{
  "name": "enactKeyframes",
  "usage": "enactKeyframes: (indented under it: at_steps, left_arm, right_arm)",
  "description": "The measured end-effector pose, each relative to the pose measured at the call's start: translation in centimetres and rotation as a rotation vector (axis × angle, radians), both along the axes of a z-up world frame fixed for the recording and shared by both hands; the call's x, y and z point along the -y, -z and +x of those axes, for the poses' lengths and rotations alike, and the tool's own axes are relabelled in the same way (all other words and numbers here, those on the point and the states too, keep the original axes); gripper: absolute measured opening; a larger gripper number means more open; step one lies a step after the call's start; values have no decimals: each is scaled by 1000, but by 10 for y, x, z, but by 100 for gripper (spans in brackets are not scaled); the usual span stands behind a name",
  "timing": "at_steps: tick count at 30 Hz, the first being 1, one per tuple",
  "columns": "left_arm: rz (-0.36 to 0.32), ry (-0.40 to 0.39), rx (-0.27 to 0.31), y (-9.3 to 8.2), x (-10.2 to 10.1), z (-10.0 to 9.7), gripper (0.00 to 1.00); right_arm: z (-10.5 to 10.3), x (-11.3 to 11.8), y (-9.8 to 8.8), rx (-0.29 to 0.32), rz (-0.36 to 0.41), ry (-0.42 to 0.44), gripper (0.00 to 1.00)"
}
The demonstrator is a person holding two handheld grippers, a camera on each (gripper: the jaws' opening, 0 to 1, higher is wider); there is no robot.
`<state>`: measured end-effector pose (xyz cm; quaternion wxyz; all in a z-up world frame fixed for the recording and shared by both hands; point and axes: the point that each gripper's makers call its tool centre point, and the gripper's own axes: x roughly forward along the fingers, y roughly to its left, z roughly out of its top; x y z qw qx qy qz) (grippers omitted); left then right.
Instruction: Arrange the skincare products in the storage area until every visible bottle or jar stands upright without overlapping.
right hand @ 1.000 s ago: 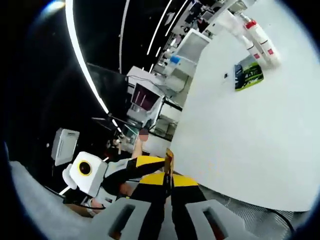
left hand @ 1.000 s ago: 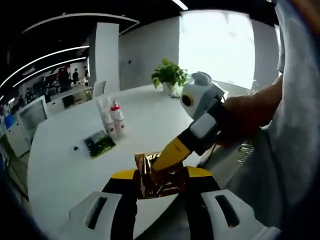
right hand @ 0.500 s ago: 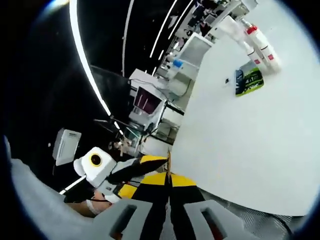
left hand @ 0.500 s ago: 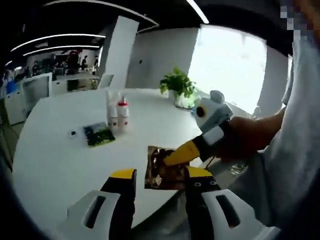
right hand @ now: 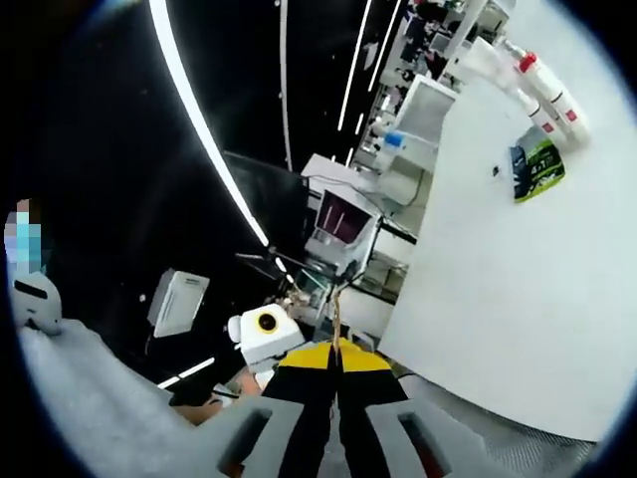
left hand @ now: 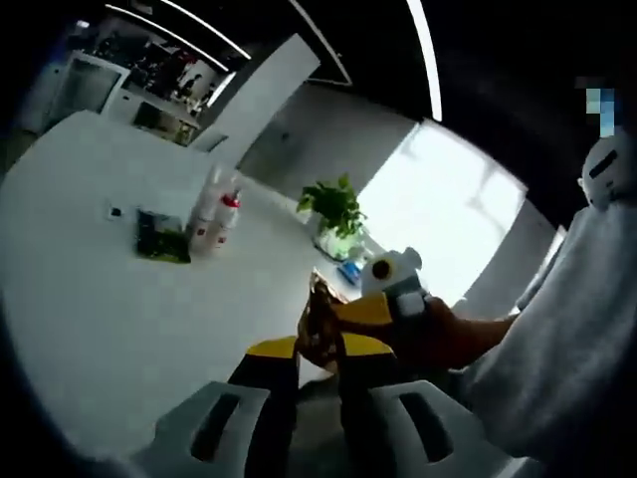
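Note:
A crumpled gold-brown foil sachet [left hand: 318, 321] hangs over the near edge of the white table [left hand: 90, 299]. In the left gripper view it fills the narrow gap between my left gripper's [left hand: 318, 351] yellow-tipped jaws. My right gripper [left hand: 346, 313] comes in from the right and pinches the same sachet higher up. In the right gripper view the sachet [right hand: 336, 315] is edge-on, a thin strip clamped in my right gripper [right hand: 336, 351]. Two white bottles [left hand: 213, 207], one red-capped, stand upright together far across the table, also seen as bottles [right hand: 542, 82].
A flat green packet [left hand: 159, 237] lies next to the bottles, seen too as the packet [right hand: 538, 167]. A potted plant [left hand: 333, 207] stands at the table's far side. A person's hand and grey sleeve [left hand: 557, 339] are close on the right. Desks and monitors [right hand: 343, 214] lie beyond the table edge.
My left jaws were spread beside the sachet half a second ago and have since narrowed onto it. Both views have swung, and the sachet has turned edge-on.

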<state>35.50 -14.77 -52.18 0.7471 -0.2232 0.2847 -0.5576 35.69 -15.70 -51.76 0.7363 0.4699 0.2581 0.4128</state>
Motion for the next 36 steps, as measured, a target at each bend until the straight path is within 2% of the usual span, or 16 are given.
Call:
enactKeyframes:
  at_steps: [3, 5, 6, 9, 11, 13, 17, 19, 24, 28, 36]
  left_arm:
    - [-37, 0, -28, -4, -1, 0, 3]
    - [-99, -2, -49, -13, -2, 1, 0]
    - [-88, -2, -53, -10, -3, 1, 0]
    - [-91, -10, -56, -10, -4, 2, 0]
    - [-112, -21, -76, -11, -6, 5, 0]
    - [-131, -34, -79, -14, -7, 6, 0]
    - [-154, -49, -111, -14, -9, 10, 0]
    - [-152, -53, -113, -14, -9, 11, 0]
    - [-180, -55, -131, -16, -8, 11, 0]
    - [-178, -39, -126, -16, -6, 8, 0]
    - [-126, -1, -116, -8, 1, 1, 0]
  right_arm:
    - [0, -1, -1, -5, 10, -4, 0]
    - [0, -1, 0, -7, 12, -5, 0]
    - [0, -2, -4, -5, 38, -4, 0]
    - [3, -2, 1, -15, 16, 13, 0]
    - [6, -1, 4, 1, -23, 36, 6]
    - [5, -2, 5, -1, -30, 28, 10]
    - [1, -7, 5, 0, -28, -2, 7]
    - [-2, -9, 2, 15, -18, -23, 0]
    - [-1, -6, -7, 43, 13, -4, 0]
    - [4, 1, -11, 16, 70, 25, 0]
    - [8, 8, -8, -8, 86, 57, 0]
